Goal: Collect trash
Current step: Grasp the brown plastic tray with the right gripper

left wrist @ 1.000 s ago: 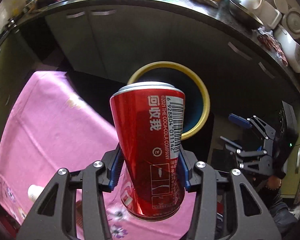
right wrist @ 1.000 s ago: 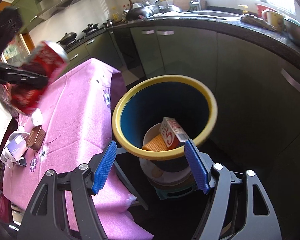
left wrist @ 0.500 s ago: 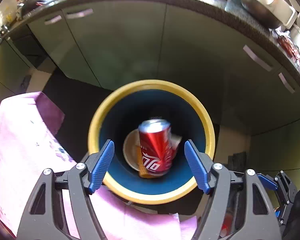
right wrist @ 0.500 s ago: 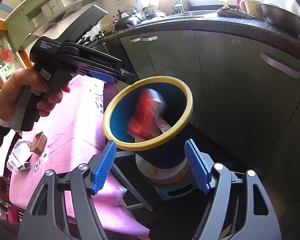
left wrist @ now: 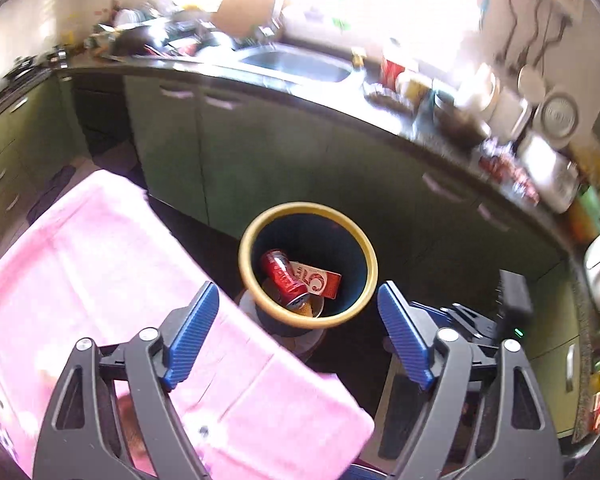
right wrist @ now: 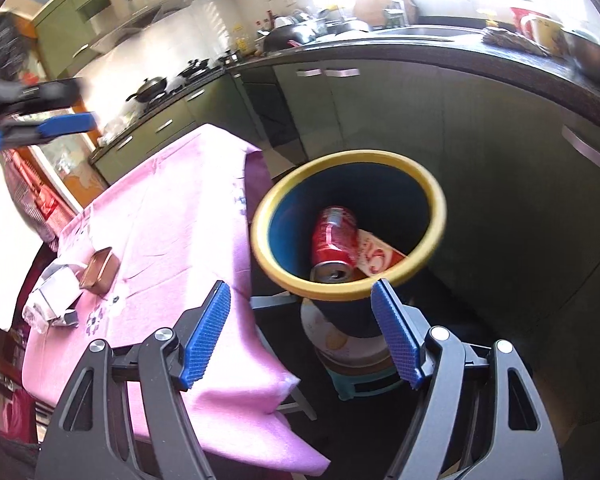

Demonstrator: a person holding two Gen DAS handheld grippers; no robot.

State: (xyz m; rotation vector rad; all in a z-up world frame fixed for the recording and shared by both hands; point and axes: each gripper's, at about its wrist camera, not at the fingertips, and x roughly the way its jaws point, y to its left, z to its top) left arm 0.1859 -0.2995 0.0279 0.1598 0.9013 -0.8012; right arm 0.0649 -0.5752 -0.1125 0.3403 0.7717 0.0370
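Red can (left wrist: 283,277) lies on its side inside the bin (left wrist: 356,240), beside a carton (left wrist: 319,282). Left gripper (left wrist: 298,334) — jaws just opened wide, nothing between them. Right gripper (right wrist: 300,330) — jaws apart, empty. Bin stands just beside the pink tablecloth (right wrist: 172,216).

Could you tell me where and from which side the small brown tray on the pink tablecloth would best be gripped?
Probably across the brown tray by its two long rims, coming down from above. It lies flat and open side up on the pink tablecloth, and crumpled silver wrapping lies right beside it, so a sideways approach looks awkward.
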